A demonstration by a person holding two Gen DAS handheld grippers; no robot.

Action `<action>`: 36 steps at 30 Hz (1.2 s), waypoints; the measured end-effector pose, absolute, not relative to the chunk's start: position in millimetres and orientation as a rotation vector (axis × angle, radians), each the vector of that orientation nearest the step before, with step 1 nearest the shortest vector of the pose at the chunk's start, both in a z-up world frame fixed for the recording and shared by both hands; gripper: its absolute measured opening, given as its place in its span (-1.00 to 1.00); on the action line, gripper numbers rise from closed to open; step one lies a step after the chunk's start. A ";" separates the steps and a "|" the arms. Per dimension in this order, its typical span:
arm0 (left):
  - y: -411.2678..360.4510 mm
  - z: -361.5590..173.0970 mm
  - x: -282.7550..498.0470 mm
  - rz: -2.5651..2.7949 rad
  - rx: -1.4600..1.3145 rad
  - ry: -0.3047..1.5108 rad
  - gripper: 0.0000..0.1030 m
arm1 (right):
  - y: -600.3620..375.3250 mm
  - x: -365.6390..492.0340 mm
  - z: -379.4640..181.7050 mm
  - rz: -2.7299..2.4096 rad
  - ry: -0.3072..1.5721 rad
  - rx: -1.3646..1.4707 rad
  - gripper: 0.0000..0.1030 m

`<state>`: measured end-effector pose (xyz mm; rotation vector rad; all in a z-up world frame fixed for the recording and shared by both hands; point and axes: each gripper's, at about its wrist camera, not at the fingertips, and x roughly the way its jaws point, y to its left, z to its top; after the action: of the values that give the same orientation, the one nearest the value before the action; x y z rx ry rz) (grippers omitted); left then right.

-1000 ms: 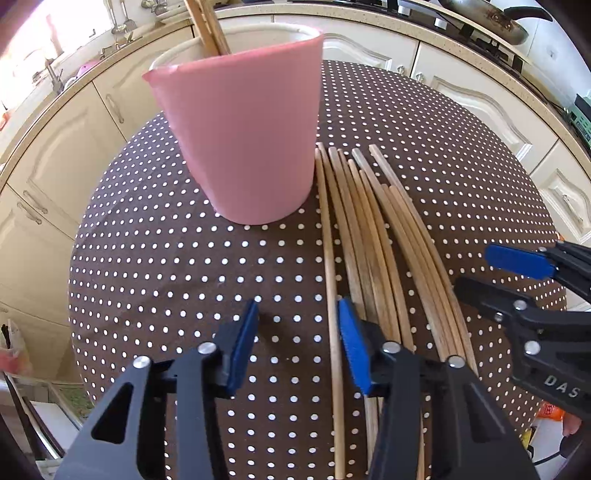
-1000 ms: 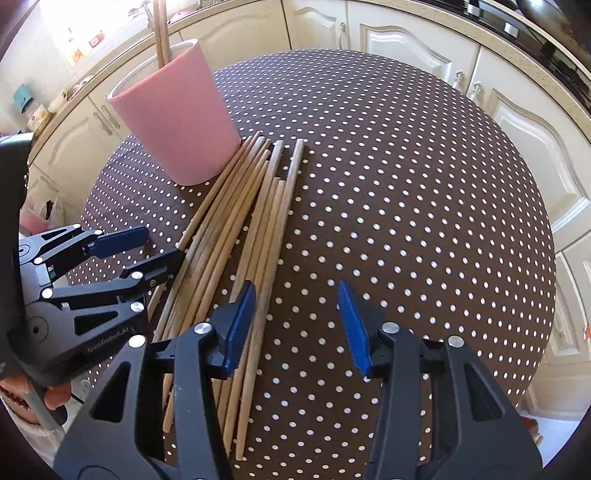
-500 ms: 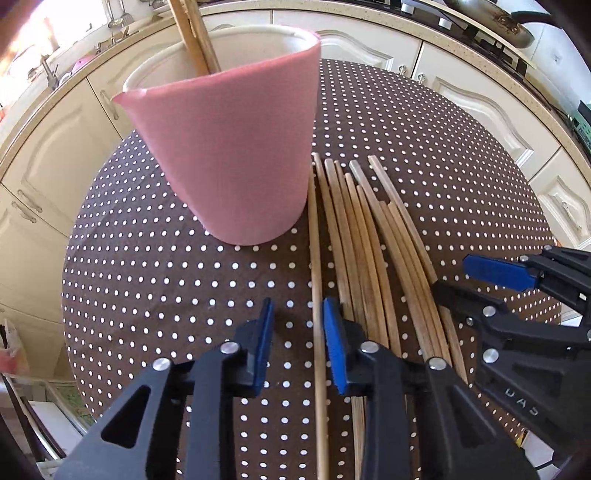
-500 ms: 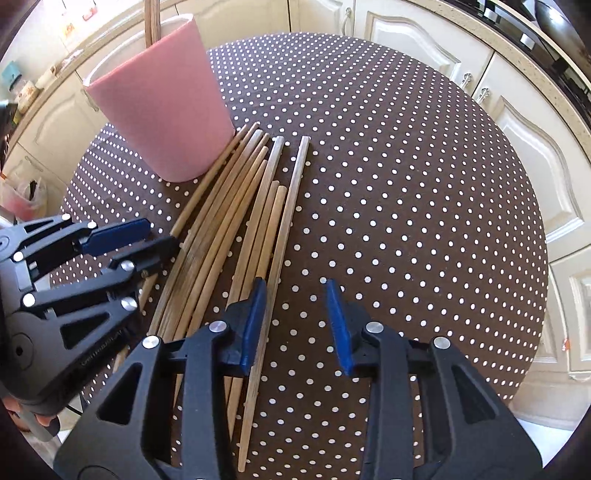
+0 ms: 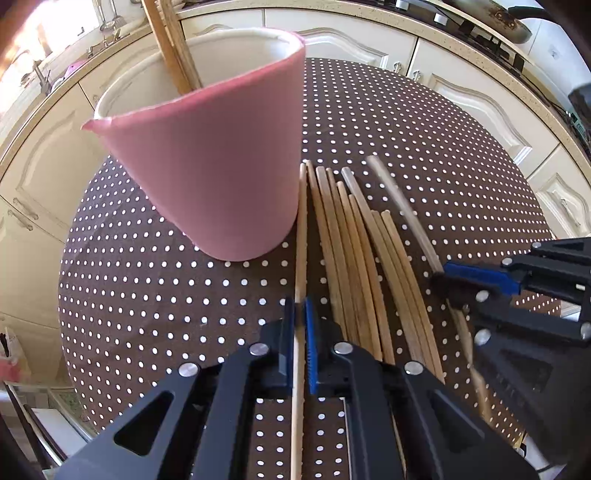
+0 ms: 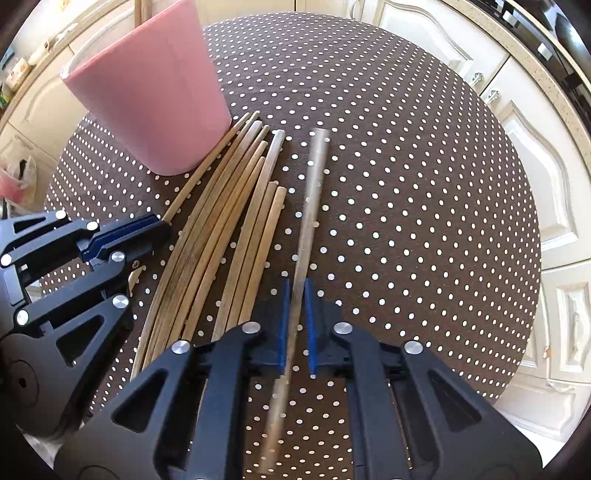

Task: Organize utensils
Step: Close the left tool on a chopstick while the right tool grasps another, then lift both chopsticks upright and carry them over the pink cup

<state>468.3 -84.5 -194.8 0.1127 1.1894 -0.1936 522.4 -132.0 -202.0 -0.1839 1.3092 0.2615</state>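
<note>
Several wooden chopsticks (image 5: 354, 258) lie side by side on a brown dotted tablecloth, right of a pink cup (image 5: 214, 173) that holds a few chopsticks upright. My left gripper (image 5: 299, 314) is shut on the leftmost chopstick (image 5: 301, 236), which runs beside the cup's base. My right gripper (image 6: 294, 295) is shut on the rightmost chopstick (image 6: 314, 192), which sits apart from the bundle (image 6: 221, 221) and looks blurred. The pink cup (image 6: 151, 92) stands at the upper left in the right wrist view. Each gripper shows in the other's view: the right (image 5: 441, 273), the left (image 6: 162, 229).
The round table (image 6: 424, 184) has bare cloth to the right of the chopsticks. Cream kitchen cabinets (image 5: 461, 85) and a counter ring the table behind. A pan (image 5: 509, 22) rests on the stove at the far right. A pink bag (image 6: 14, 181) hangs off the table's left.
Both grippers went from open to shut, the left onto the leftmost chopstick, the right onto the rightmost one. The right one's chopstick has shifted away from the bundle.
</note>
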 end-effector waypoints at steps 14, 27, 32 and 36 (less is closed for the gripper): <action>-68.0 -160.2 415.3 -0.321 0.007 1.024 -0.89 | -197.1 481.5 -176.9 0.321 1.155 0.034 -0.88; -41.7 -76.3 358.5 -0.408 -0.143 0.659 -0.89 | -214.5 432.3 -90.4 0.461 0.775 0.225 -0.88; -36.9 -44.7 360.8 -0.400 -0.201 0.540 -0.89 | -195.6 422.7 -59.3 0.514 0.619 0.252 -0.88; -25.2 -30.3 368.3 -0.380 -0.228 0.440 -0.89 | -165.7 427.9 -40.8 0.533 0.510 0.250 -0.87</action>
<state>368.3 -25.2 -30.3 -0.2277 0.4396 -0.3803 427.9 -165.7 -40.8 0.2495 0.5104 0.5334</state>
